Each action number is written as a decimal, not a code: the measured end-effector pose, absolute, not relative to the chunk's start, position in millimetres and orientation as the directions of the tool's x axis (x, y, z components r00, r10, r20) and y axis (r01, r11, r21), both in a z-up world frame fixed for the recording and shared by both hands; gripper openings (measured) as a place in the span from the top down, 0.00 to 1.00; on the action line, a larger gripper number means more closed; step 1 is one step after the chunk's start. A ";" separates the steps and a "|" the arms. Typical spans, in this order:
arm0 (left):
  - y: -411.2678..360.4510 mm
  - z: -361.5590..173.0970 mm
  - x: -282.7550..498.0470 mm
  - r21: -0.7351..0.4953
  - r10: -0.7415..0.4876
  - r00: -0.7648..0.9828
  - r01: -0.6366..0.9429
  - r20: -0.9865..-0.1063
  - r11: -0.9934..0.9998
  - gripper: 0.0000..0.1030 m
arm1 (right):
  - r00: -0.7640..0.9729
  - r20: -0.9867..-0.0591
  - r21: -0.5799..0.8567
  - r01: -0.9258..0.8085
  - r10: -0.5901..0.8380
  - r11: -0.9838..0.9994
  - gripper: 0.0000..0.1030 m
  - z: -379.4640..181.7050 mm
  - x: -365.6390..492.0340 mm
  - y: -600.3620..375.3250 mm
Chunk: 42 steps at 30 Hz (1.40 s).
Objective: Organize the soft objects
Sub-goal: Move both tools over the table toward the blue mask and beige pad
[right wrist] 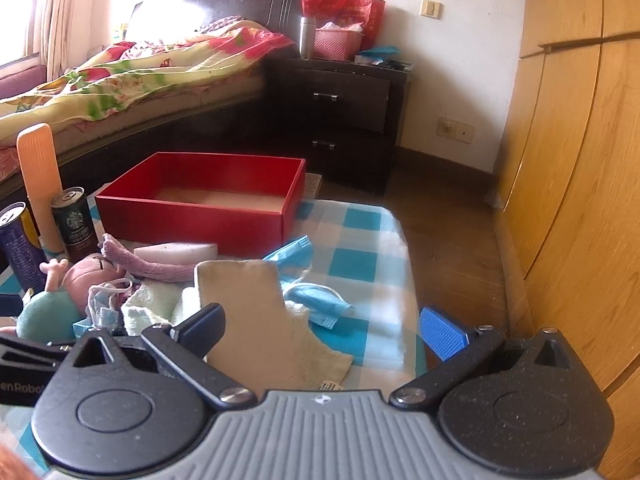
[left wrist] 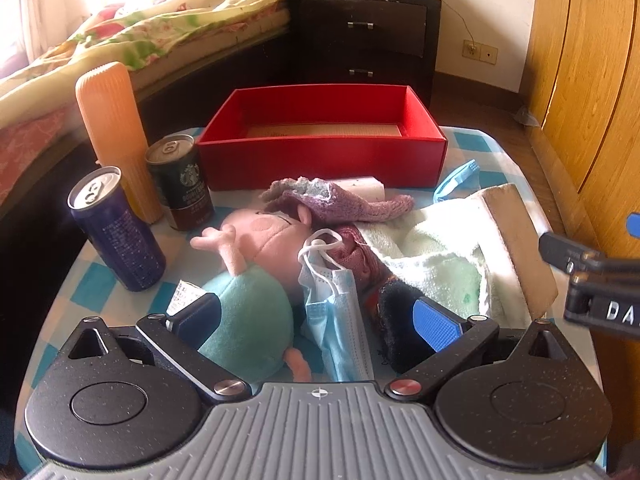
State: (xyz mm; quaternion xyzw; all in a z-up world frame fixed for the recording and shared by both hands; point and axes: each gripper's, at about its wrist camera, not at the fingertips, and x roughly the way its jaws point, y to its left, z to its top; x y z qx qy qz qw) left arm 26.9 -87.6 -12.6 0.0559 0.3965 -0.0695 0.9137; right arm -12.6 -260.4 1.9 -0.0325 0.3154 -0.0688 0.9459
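Both tools (left wrist: 320, 320) (right wrist: 332, 328) wide apart, apparently gripping nothing.

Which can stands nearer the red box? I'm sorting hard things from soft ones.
The dark Starbucks can, beside the orange ribbed bottle, close to the red box. The blue can stands farther forward.

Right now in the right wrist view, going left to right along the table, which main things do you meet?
Blue can → orange ribbed bottle → Starbucks can → pink plush toy → red box → beige cloth → blue face mask.
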 end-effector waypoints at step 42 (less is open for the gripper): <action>-84.2 -14.8 28.7 0.051 -0.059 0.678 0.141 -0.733 0.989 0.05 | 0.804 -0.586 -0.097 0.058 -0.104 0.994 0.18 1.2 -14.9 -242.1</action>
